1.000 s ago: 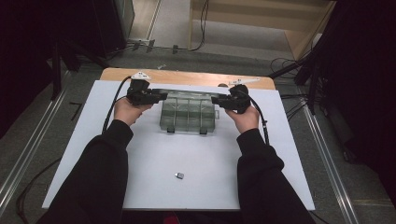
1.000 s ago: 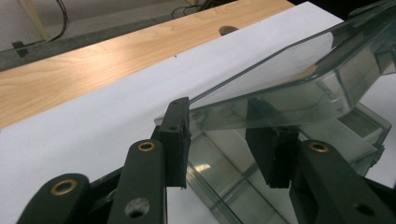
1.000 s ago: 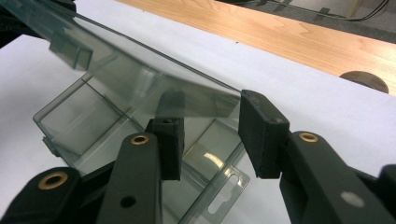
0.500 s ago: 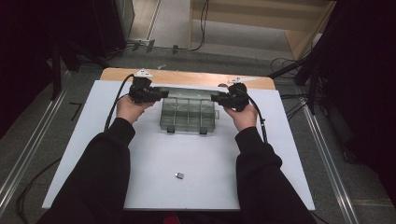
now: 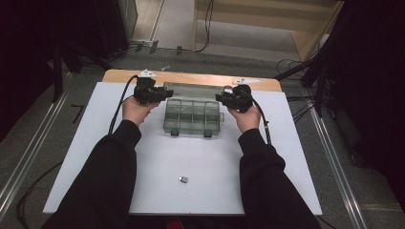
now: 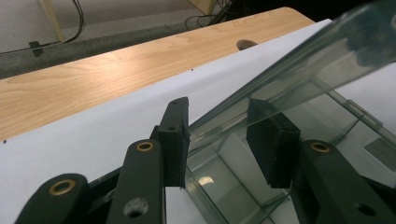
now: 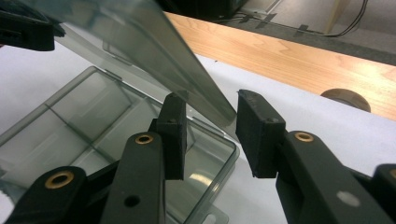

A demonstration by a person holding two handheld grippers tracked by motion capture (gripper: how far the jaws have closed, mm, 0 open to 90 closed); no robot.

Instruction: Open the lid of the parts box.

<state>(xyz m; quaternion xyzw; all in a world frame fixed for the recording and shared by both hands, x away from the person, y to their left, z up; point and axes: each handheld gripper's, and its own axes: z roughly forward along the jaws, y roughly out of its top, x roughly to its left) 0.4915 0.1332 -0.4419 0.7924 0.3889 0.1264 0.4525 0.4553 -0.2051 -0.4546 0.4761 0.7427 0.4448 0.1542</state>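
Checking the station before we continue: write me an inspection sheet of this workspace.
Surface: white sheet over a wooden tabletop, lying flat.
Job's things: clear compartment box, visible compartments look empty; lid raised.
Clutter: one small grey piece near the front.
Grippers: left gripper straddles one lid end, contact unclear; right gripper jaws have just been closing, lid corner between them, not pressed.
Cables: gripper cables trail over the sheet.
Surroundings: dark floor, metal rails, loose wires.
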